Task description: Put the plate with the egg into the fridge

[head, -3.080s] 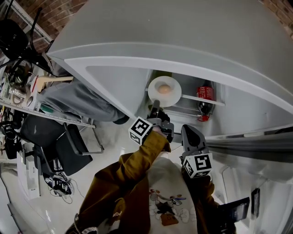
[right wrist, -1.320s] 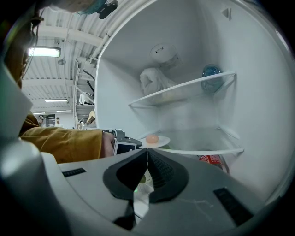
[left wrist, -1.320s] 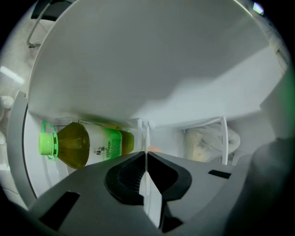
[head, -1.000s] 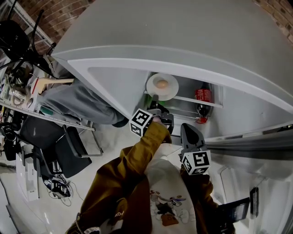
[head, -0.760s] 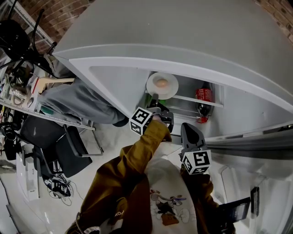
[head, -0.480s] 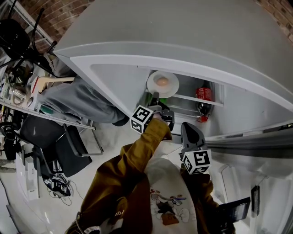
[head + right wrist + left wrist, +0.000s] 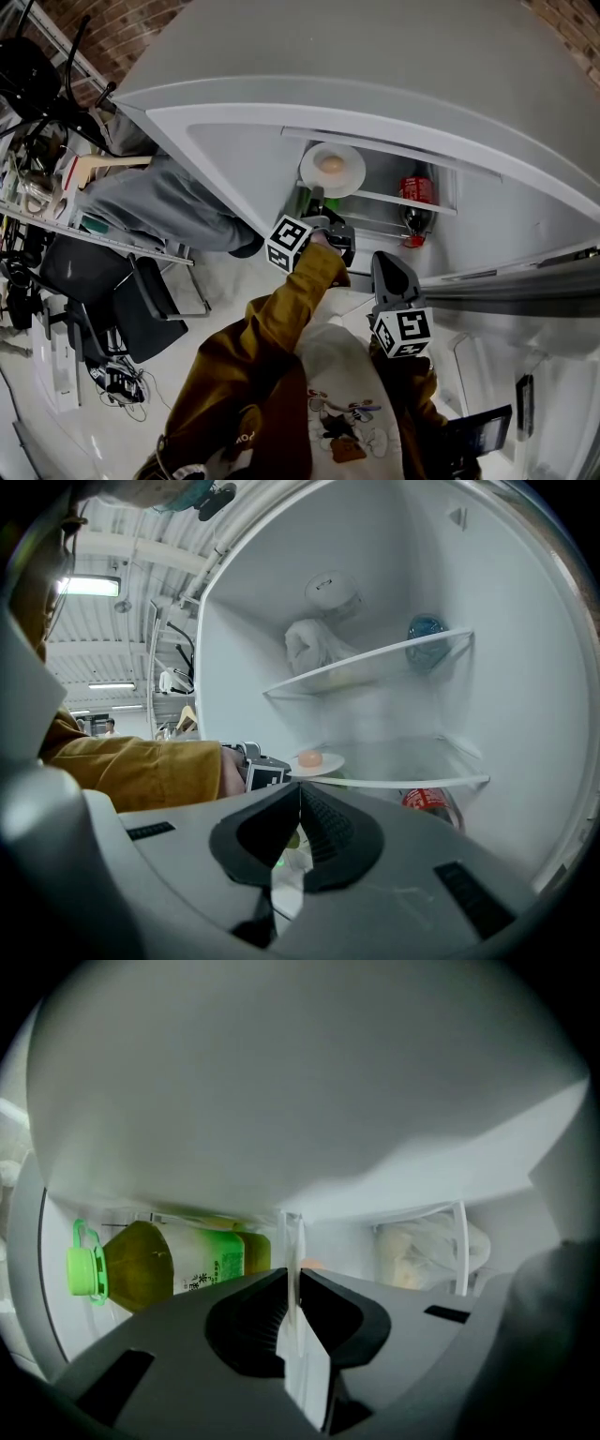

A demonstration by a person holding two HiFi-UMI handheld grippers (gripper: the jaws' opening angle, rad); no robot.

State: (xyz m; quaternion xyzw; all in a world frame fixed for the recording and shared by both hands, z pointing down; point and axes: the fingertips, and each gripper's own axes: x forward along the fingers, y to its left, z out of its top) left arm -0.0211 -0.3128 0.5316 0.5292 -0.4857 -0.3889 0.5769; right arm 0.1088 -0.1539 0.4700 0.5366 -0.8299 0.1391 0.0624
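The plate [image 7: 332,170] is white, the egg [image 7: 330,165] on it pale peach. The fridge [image 7: 234,159] is whitish-grey inside. At the lower left of the left gripper view, a bottle [image 7: 169,1265] is olive-green with a bright green cap. The soda bottle [image 7: 415,190] has a red label. The left tongs [image 7: 291,1283] and right tongs [image 7: 298,799] are dark grey, and their cubes [image 7: 289,256] carry black-and-white squares. The sleeve [image 7: 281,319] is mustard brown.

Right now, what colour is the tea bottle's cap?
The cap is bright green, clearest in the left gripper view.

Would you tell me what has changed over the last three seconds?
The left gripper, still shut on the plate, has pushed it and the egg slightly deeper into the fridge, over the shelf. The right gripper stays shut and back; the red bottle has not moved.
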